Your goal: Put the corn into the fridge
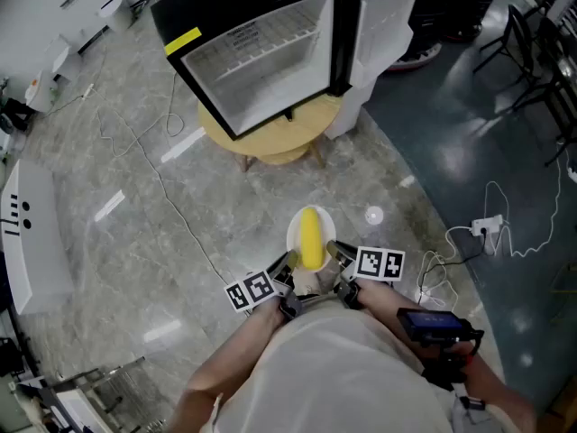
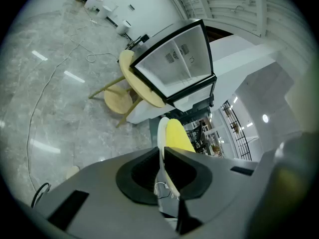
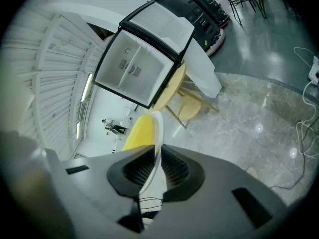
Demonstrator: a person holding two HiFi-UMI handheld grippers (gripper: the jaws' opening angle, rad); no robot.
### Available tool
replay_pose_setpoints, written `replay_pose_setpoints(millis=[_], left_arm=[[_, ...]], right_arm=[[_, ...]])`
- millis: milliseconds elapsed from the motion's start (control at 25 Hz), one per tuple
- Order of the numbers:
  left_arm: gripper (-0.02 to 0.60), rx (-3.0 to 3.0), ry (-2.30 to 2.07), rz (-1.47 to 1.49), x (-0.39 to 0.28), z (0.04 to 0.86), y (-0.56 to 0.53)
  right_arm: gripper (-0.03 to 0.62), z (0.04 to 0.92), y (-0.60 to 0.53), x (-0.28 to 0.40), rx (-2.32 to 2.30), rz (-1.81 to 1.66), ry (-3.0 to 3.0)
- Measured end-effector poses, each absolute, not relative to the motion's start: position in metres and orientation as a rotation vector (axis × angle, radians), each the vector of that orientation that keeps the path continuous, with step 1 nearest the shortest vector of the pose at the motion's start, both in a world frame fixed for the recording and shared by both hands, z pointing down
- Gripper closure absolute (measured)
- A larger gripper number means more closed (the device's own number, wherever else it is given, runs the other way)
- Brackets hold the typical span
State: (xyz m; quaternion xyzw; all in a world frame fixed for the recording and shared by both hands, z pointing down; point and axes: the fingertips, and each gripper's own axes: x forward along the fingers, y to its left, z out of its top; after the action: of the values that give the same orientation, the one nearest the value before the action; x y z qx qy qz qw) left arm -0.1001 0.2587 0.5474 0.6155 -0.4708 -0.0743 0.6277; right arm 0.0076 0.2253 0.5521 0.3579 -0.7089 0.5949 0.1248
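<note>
- The corn (image 1: 311,237) is long and yellow. It lies on a small white plate (image 1: 294,226).
- We hold the plate up in the air over the floor, right in front of us. The corn is not in the fridge yet.
- Our left tongs (image 1: 290,262) bite the plate's rim at about 7 o'clock. They are squeezed narrow on the thin rim, with one pad on each side of it.
- Our right tongs (image 1: 335,253) bite the rim at about 5 o'clock. They are squeezed narrow on the plate in the same way.
- In both gripper views the plate shows edge-on between the pads. The corn lies on it just past the tips.
- A marker cube (image 1: 250,290) sits on the left tongs, and another marker cube (image 1: 380,263) sits on the right tongs.
- The fridge (image 1: 261,61) is at 12 o'clock from the corn, well apart from it. It is black outside and white inside.
- The fridge door (image 1: 383,25) stands wide open at 3 o'clock from the fridge.
- The fridge stands on a round wooden surface (image 1: 279,138).
- Under it all is a grey stone floor (image 1: 117,242). A thin wire (image 1: 153,165) runs over the floor at 10 o'clock from the corn.
- A white plug box (image 1: 487,225) lies on the floor at 3 o'clock from the corn.
</note>
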Motion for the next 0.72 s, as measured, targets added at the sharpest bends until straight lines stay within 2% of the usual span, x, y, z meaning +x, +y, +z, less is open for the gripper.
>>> replay_pose_setpoints(millis=[240,720], left_arm=[[0.546,1.48,-1.243,-0.274,-0.125,0.532,0.215],[0.545,1.451,-1.291,-0.303,-0.062,0.521,0.264]], right_arm=[[0.557,0.545,0.173,-0.024,0.919,1.607,-2.267],[0.557,0.515,0.215,0.034,0.867,1.592,-2.321]])
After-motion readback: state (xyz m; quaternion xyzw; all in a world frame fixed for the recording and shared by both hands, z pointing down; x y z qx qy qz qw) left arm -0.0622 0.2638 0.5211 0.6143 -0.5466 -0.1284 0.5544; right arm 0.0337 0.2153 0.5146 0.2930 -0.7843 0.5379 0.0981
